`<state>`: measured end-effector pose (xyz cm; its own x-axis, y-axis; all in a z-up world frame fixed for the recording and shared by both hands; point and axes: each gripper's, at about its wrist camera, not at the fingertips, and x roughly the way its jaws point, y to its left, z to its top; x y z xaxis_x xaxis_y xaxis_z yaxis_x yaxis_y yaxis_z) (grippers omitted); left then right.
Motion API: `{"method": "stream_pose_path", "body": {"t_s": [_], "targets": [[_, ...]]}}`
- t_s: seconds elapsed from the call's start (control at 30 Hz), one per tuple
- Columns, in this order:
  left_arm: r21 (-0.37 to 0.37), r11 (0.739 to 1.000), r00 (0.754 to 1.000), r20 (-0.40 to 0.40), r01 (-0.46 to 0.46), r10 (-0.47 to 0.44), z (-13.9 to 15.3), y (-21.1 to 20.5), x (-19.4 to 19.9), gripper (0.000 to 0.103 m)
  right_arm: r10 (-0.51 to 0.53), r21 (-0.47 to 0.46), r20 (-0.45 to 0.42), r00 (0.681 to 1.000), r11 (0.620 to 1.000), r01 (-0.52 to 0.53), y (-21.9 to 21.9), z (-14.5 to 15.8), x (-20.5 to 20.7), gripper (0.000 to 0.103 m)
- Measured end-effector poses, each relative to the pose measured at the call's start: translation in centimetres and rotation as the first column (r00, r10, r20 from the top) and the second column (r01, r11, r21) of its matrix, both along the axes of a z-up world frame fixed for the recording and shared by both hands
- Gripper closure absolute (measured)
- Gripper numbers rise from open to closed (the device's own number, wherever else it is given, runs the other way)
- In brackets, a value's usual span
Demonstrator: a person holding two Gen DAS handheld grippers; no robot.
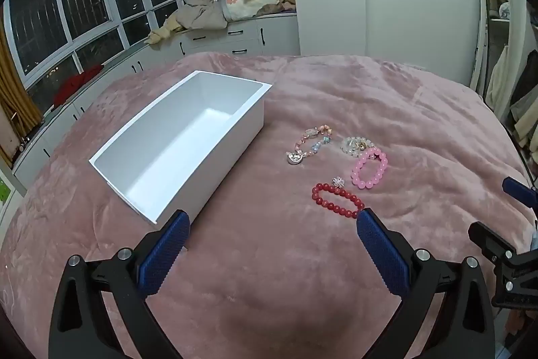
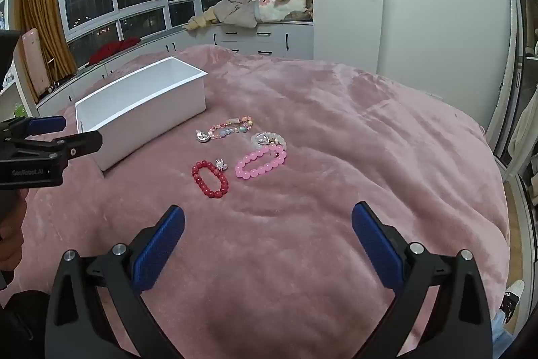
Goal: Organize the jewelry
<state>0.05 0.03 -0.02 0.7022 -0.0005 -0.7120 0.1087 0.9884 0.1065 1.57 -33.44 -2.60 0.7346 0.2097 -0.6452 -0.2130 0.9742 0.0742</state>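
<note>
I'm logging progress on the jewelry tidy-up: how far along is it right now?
Nothing looks done: the white box is empty. Nothing is in hand: the left gripper and right gripper are open above the pink blanket. Still left on the blanket: the red bracelet, pink bracelet, multicolored bracelet, pale bracelet and a small silver charm.

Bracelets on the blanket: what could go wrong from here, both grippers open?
1. The pink bracelet lies on the clear bracelet; gripping one may drag the other.
2. The small silver charm touching the red bracelet could get knocked into the plush blanket.
</note>
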Motion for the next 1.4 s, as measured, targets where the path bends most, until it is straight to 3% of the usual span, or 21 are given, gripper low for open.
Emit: {"method": "stream_pose_path", "body": {"t_s": [0.3, 0.43, 1.4], "targets": [[0.013, 1.000, 0.999, 0.035, -0.002, 0.002, 0.4, 0.4, -0.9, 0.002, -0.005, -0.009, -0.005, 1.000, 1.000, 0.005, -0.4, 0.2, -0.4, 0.004], [0.030, 0.999, 0.999, 0.010, 0.032, -0.033, 0.5, -0.9, -1.0, 0.002, -0.005, -0.006, -0.006, 1.000, 1.000, 0.005, -0.3, 0.3, 0.0, 0.004], [0.036, 0.999, 0.999, -0.012, 0.039, -0.039, -0.7, -1.6, -0.9, 0.002, -0.005, -0.014, -0.032, 0.999, 1.000, 0.005, -0.5, -0.4, -0.1, 0.004]]}}
